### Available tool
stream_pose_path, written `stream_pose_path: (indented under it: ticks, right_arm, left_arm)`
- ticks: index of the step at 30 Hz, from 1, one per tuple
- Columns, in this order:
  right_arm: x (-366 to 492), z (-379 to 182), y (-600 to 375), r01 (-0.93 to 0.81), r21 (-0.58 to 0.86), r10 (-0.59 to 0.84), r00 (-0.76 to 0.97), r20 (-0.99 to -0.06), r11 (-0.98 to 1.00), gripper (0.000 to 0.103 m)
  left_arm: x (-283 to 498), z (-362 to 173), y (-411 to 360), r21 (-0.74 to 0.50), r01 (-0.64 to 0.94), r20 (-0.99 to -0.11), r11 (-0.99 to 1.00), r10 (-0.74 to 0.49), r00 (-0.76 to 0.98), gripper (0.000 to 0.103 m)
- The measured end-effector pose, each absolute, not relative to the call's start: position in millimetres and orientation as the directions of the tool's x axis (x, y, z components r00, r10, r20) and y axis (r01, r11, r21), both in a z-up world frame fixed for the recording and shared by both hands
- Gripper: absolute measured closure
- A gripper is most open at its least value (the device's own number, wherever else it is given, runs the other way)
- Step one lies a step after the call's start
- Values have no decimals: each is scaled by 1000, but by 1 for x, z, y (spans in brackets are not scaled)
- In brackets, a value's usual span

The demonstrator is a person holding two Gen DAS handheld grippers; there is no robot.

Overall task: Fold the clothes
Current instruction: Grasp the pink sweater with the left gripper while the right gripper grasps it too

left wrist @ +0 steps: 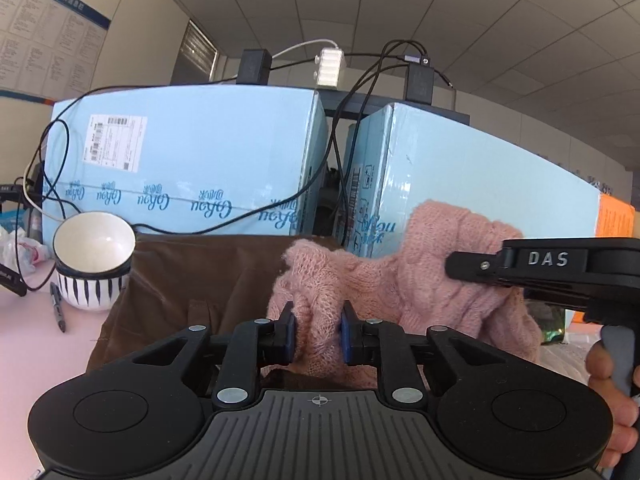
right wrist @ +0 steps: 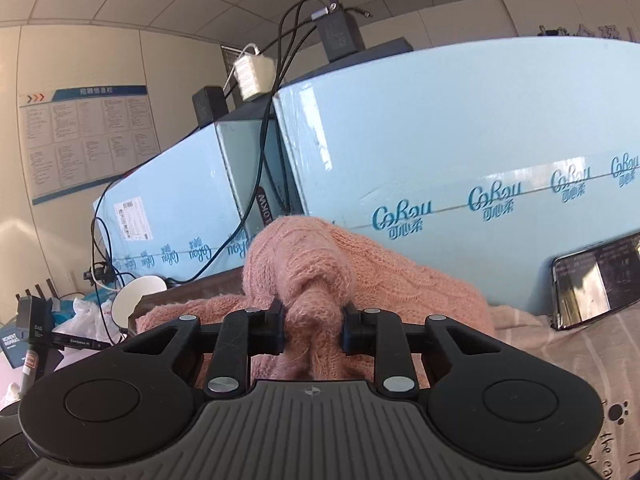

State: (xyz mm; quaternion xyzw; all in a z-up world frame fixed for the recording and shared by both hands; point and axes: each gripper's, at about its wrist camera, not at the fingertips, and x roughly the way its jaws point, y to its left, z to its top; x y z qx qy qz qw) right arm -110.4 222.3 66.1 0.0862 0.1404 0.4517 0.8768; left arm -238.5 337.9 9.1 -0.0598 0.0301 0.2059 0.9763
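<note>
Two hand-held grippers each pinch a bunch of a fuzzy pink knit sweater (left wrist: 432,276), lifted off the table. In the left wrist view, the left gripper (left wrist: 318,334) sits at bottom centre, its blue-padded fingers (left wrist: 346,334) closed narrowly on a fold of the sweater. The right gripper's black body comes in from the right edge, held by a hand (left wrist: 612,404). Below the sweater lies a brown cloth (left wrist: 192,276). At left, a white bowl (left wrist: 94,246) rests in a striped bowl (left wrist: 90,290), with a pen (left wrist: 58,306) beside them. In the right wrist view, the right gripper (right wrist: 313,330) likewise squeezes a wad of sweater at centre. Light blue boxes (right wrist: 460,152) fill the background, and a phone (right wrist: 596,280) leans against one at right.
</note>
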Motion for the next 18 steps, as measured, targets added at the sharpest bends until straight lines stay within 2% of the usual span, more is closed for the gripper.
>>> stream_pose_path:
  ticks: [6,12,18]
  right_arm:
    - [-107,92,155,-754,295,798,600,-57,587,82]
    - [-91,103,69,-693,308,733,680,-20,652,83]
    - [-81,93,-14,-596,291,627,779,-18,748,84]
  left_arm:
    - [-244,15,321,-47,-409,-8,911,409,913,85]
    - [-244,19,282,-11,-336,112,942,335,936,86]
    - [-225,18,233,47,-190,72,981,186,980,88]
